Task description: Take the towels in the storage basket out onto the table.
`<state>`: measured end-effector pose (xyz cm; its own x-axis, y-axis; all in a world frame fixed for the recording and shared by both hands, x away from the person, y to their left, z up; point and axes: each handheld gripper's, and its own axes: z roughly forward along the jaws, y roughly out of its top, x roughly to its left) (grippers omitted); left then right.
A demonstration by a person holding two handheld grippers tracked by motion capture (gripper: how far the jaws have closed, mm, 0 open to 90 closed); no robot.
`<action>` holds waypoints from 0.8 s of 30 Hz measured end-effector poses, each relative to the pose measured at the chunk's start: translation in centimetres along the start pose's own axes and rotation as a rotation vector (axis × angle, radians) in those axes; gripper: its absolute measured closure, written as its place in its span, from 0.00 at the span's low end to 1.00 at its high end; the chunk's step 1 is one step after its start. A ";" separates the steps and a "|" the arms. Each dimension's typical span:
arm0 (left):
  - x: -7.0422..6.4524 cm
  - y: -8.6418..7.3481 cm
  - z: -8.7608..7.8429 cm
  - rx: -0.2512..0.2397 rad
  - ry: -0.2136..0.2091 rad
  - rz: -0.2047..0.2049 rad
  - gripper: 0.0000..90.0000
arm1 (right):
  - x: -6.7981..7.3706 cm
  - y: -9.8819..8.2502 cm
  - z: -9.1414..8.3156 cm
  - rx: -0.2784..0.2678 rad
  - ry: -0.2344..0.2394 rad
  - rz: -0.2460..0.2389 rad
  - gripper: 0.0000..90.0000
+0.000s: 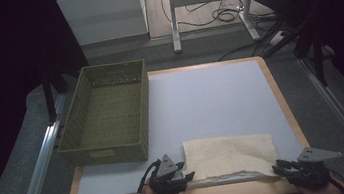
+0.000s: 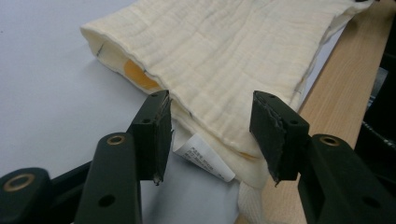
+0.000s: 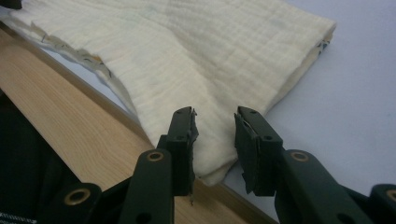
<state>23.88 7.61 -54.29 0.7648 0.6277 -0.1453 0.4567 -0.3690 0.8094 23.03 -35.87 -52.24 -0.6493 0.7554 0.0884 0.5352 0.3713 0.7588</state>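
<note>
A folded cream cloth (image 1: 230, 155) lies flat at the near edge of the white table top (image 1: 210, 97). My left gripper (image 1: 189, 176) sits at the cloth's near left corner. In the left gripper view its jaws (image 2: 210, 126) stand apart with the folded corner (image 2: 224, 51) and a white label (image 2: 201, 156) between them, the pads not pressing. My right gripper (image 1: 276, 168) is at the near right corner. Its jaws (image 3: 215, 135) are open around that corner of the cloth (image 3: 187, 51), with gaps showing beside both pads.
An olive woven basket (image 1: 102, 155) stands at the table's left side, with nothing in it. A wooden rim (image 1: 280, 93) borders the table, and the cloth's near edge overhangs it slightly. Desk legs and cables lie on the floor beyond.
</note>
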 end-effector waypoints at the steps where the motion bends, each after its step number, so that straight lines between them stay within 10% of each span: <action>1: -0.1 0.0 -0.1 -0.007 -0.007 0.000 0.55 | 0.0 0.0 0.0 0.001 -0.003 -0.003 0.75; 7: -0.8 0.1 -0.1 -0.002 -0.087 0.032 0.66 | 0.1 0.1 0.1 -0.001 -0.004 -0.002 0.75; 16: -1.1 -0.2 0.5 0.031 -0.056 0.068 0.97 | 0.0 0.0 0.1 -0.007 0.000 0.007 0.75; 24: -1.6 0.3 -1.8 0.016 -0.069 0.076 0.98 | 0.1 0.1 0.1 -0.001 0.003 0.005 0.74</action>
<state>21.99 7.77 -52.78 0.8268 0.5488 -0.1233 0.4032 -0.4253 0.8103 23.09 -35.64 -52.20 -0.6484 0.7556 0.0936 0.5375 0.3671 0.7592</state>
